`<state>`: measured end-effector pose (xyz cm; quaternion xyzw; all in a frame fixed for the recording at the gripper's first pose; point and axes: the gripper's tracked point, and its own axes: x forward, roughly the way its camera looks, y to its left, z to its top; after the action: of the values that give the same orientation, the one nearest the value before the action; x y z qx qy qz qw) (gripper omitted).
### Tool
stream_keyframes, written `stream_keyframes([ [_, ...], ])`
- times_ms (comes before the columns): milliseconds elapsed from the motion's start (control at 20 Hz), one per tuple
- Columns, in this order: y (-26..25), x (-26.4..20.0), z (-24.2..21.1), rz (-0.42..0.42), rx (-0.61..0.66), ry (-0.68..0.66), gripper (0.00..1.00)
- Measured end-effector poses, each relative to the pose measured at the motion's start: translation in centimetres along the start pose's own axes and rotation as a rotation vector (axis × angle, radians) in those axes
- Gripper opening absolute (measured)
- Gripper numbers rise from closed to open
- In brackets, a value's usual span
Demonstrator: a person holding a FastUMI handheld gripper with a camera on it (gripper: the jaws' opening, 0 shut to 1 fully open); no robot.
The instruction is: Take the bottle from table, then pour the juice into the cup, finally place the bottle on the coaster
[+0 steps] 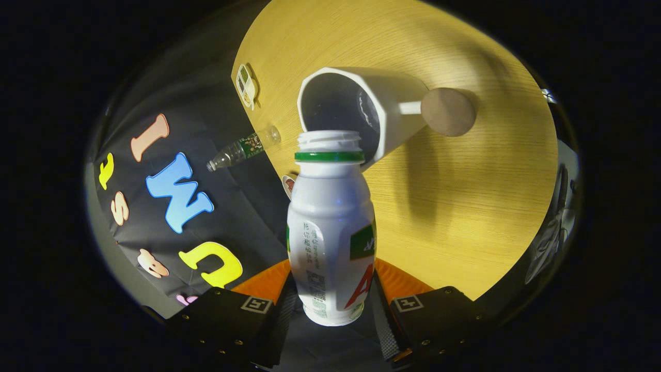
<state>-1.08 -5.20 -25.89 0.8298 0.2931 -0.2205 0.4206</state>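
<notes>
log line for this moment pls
phase: pouring | tool: shut on white plastic bottle | bottle mouth at white cup rim | wooden table

The white plastic bottle with green neck ring (330, 227) fills the gap between the gripper (330, 315) fingers, its open mouth just before the white angular cup (356, 111). Beside the cup the pale wooden table (465, 217) lies free; a round brown coaster (448, 111) stands just behind it.
</notes>
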Motion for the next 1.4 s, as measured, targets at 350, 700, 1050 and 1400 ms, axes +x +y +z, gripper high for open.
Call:
stream_keyframes([
  [350, -1.2, 0.3, 0.6, 0.009, -0.119, -0.025, 0.7],
  [700, -2.3, 0.8, 2.5, 0.047, -0.385, -0.118, 0.7],
  [1050, -3.8, 0.9, 4.2, 0.054, -0.755, -0.224, 0.7],
  [1400, -2.0, 1.7, 3.6, 0.059, -1.038, -0.331, 0.7],
])
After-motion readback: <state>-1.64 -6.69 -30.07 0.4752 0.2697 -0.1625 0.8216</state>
